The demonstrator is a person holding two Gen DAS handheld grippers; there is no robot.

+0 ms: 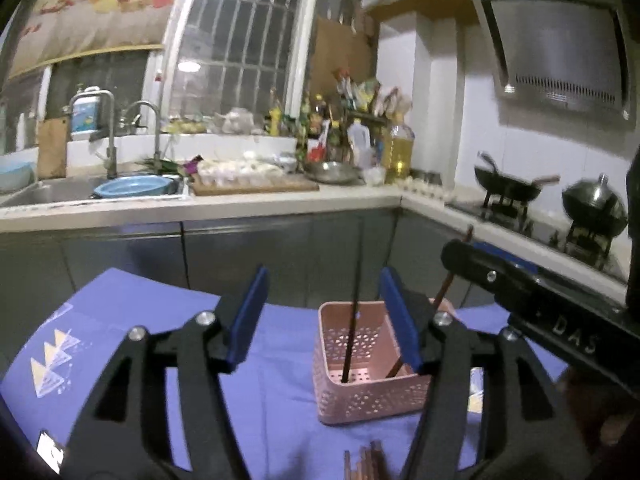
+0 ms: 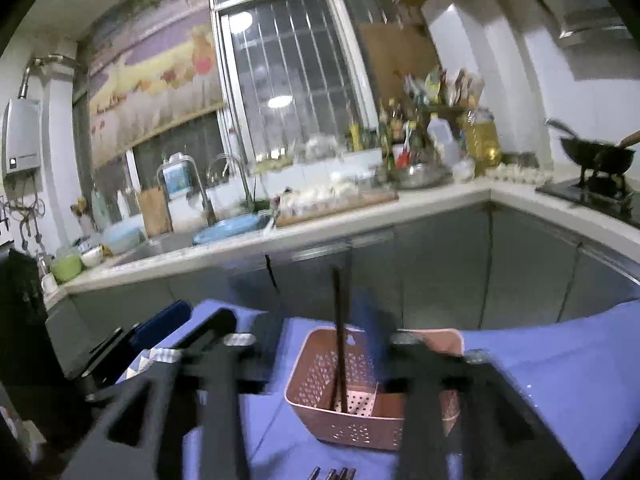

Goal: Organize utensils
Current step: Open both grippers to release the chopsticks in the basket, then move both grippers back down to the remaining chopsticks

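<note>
Now the pink perforated plastic basket (image 1: 370,364) is seen on the blue cloth (image 1: 132,312), and a dark chopstick (image 1: 352,336) is stood upright inside it, presumably so utensils are gathered on end. Nearer than the basket, loose wooden chopsticks (image 1: 366,464) are waiting. The left gripper (image 1: 324,316) is held spread and empty around the basket; the right gripper (image 2: 320,360) is blurred, apparently spread.

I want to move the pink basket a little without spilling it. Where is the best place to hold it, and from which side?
Probably grip the near wall's top rim of the pink basket, coming from above: it stands upright and open-topped on the blue cloth, and that rim is bare. The dark chopstick leans toward the far side, so the left claw, already open, would miss it.
</note>
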